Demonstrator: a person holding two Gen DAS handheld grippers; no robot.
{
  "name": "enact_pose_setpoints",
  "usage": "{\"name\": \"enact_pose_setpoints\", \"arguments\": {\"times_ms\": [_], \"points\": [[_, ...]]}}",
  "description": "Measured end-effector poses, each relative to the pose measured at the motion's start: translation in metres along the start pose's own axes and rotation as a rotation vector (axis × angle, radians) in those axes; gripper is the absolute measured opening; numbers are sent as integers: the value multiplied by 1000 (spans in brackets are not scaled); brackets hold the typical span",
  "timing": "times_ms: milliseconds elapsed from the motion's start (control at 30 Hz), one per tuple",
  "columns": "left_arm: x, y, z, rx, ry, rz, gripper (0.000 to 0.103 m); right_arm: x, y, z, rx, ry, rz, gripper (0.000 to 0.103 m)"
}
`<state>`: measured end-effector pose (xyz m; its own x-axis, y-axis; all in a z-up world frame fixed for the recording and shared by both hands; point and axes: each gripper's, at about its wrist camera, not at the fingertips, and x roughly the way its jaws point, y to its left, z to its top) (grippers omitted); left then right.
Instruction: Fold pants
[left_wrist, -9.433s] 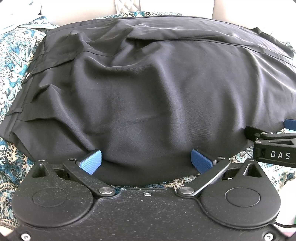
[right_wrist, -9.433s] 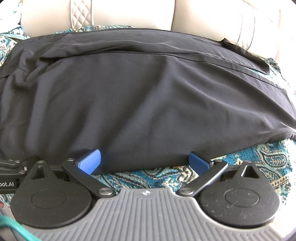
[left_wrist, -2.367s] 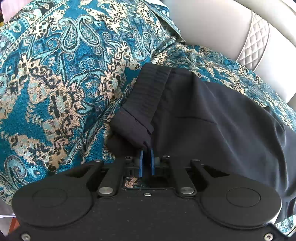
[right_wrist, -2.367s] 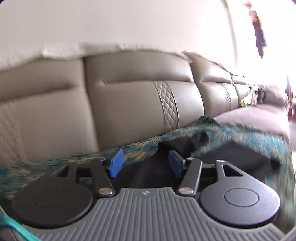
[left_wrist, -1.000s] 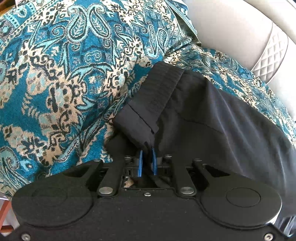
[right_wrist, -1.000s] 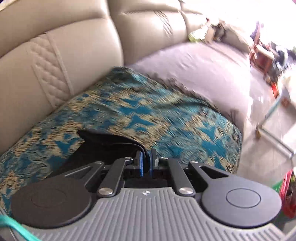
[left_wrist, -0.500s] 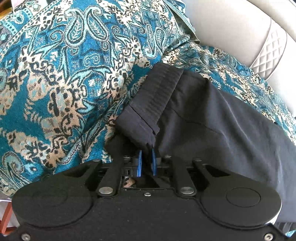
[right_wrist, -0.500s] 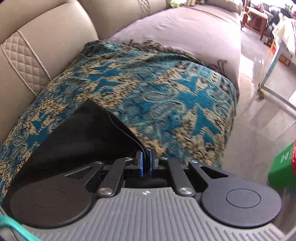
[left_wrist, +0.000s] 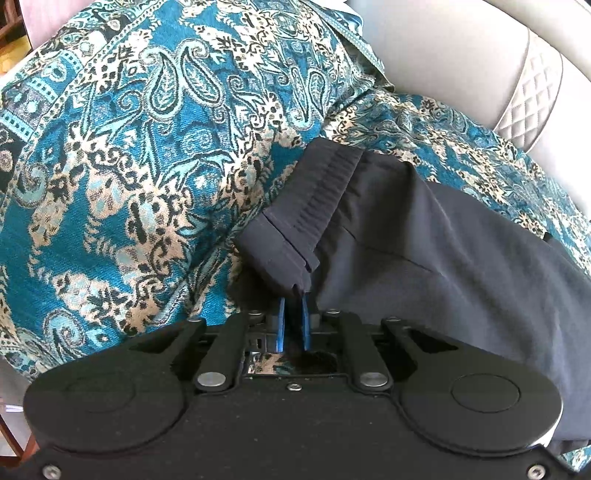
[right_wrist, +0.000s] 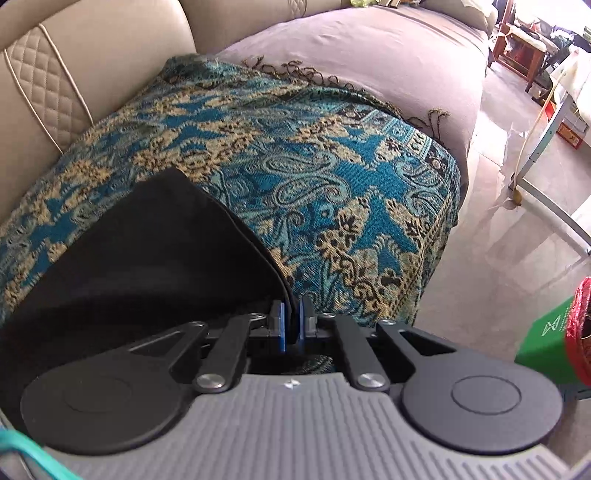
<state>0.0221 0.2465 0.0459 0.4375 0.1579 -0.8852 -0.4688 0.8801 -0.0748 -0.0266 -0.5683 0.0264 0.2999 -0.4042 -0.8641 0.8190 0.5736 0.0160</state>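
Note:
The dark pants lie on a teal paisley throw over a sofa. In the left wrist view the ribbed waistband runs from the centre toward the near corner. My left gripper is shut on that near waistband corner. In the right wrist view the leg end of the pants shows as black cloth at lower left. My right gripper is shut on the hem edge at its near corner.
The paisley throw covers the beige leather sofa. A mauve seat cover lies past the throw. At the right are tiled floor, a green box, a red bundle and a white table frame.
The right gripper has closed on the leg hem and tilted down toward the seat edge. The left gripper keeps its hold on the waistband corner, with only a slight shift.

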Motion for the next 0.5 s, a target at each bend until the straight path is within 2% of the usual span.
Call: {"name": "enact_pose_setpoints", "arguments": {"times_ms": [200, 233, 267, 300, 333, 367, 433, 500], "points": [[7, -7, 0, 35, 20, 20, 10, 12, -4, -2, -20, 23, -10, 12], [10, -9, -1, 43, 24, 26, 11, 15, -1, -3, -46, 24, -19, 21], [13, -11, -1, 53, 28, 34, 15, 15, 4, -5, -84, 11, -41, 39], [14, -14, -2, 70, 26, 45, 15, 14, 9, -7, -123, -14, -73, 45], [13, -16, -3, 85, 18, 48, 20, 12, 14, -8, -152, -37, -89, 53], [10, -19, -4, 101, 4, 48, 39, 7, 19, -9, -173, -60, -101, 57], [0, -24, -6, 127, -44, 27, 61, -4, 28, -10, -194, -98, -94, 61], [-16, -30, -9, 159, -126, -5, 63, -18, 39, -12, -205, -133, -51, 63]]}}
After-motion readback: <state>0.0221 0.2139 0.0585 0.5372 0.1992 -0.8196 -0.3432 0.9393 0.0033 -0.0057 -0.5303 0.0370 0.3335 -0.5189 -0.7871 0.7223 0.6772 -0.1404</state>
